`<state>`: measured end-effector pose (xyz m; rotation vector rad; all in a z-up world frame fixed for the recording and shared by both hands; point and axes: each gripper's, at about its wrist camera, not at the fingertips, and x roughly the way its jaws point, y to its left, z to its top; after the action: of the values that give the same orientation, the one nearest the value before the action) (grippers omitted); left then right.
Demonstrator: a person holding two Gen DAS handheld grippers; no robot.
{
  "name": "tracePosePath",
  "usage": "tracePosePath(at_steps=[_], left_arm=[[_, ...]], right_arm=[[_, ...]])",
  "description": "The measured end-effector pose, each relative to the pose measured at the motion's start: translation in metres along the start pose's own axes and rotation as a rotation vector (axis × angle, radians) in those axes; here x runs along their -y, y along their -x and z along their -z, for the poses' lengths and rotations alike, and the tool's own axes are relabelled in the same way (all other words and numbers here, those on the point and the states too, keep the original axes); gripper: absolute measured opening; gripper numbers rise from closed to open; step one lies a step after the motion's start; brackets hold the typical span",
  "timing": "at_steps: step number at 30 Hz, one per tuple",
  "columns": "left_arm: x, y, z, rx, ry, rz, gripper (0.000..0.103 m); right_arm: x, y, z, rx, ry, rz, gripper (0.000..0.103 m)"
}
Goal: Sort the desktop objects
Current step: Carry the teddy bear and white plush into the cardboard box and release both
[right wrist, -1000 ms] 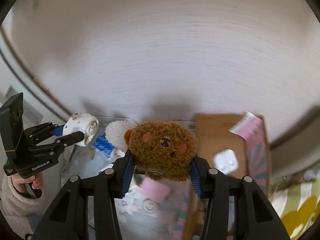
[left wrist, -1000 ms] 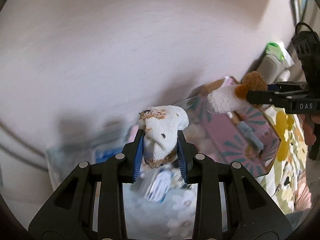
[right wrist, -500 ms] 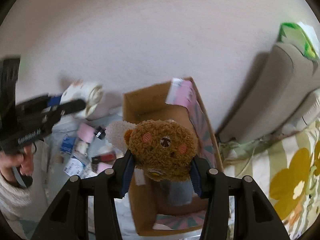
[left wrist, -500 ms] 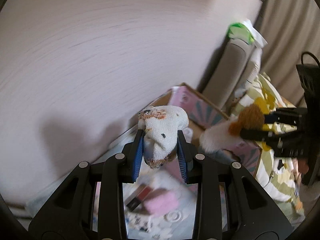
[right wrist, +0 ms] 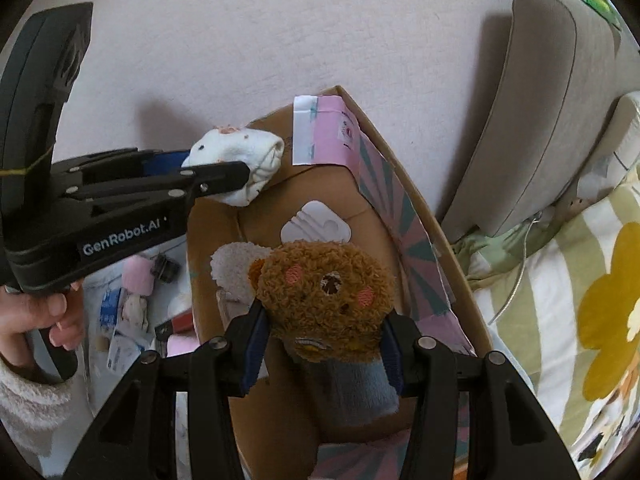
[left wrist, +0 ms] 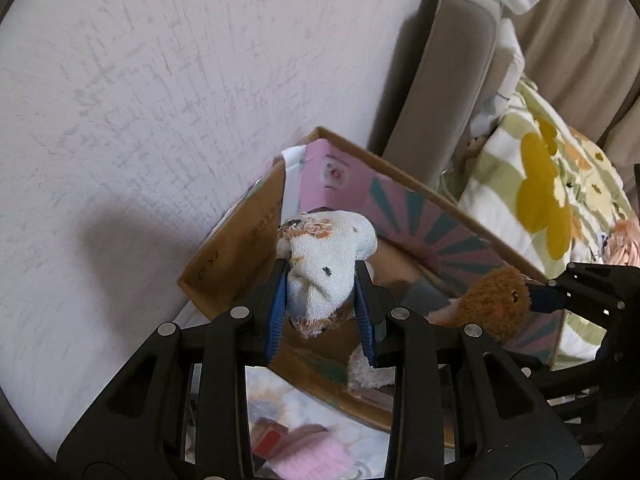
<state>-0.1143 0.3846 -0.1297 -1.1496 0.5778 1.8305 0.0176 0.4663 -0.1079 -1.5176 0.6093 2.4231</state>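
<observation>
My left gripper (left wrist: 322, 304) pinches a white rolled terry sock (left wrist: 326, 268) over the near wall of the open pink-lined cardboard box (right wrist: 404, 208); released here, it could drop outside. My right gripper (right wrist: 322, 340), clamping a brown fuzzy bear sock (right wrist: 326, 300), hangs above the box's inside.

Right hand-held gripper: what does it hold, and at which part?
The right hand-held gripper holds the brown plush bear, clamped at both sides of its lower head.
</observation>
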Motion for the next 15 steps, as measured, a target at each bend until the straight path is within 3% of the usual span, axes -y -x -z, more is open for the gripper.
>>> tracePosePath(at_steps=[7, 12, 13, 14, 15], left_arm=[[0.000, -0.013, 0.004, -0.028, -0.005, -0.016, 0.028], [-0.002, -0.021, 0.005, -0.046, 0.020, -0.029, 0.031], [-0.002, -0.022, 0.005, -0.049, 0.022, -0.040, 0.036], [-0.001, -0.023, 0.005, -0.051, 0.020, -0.045, 0.063], [0.000, -0.023, 0.005, -0.050, 0.018, -0.052, 0.083]], right_arm=[[-0.003, -0.011, -0.010, -0.026, 0.006, 0.017, 0.047], [-0.006, -0.018, -0.012, -0.065, 0.024, 0.047, 0.057], [-0.006, -0.019, -0.012, -0.071, 0.025, 0.044, 0.061], [-0.006, -0.019, -0.011, -0.074, 0.022, 0.042, 0.072], [-0.006, -0.018, -0.011, -0.070, 0.023, 0.042, 0.087]])
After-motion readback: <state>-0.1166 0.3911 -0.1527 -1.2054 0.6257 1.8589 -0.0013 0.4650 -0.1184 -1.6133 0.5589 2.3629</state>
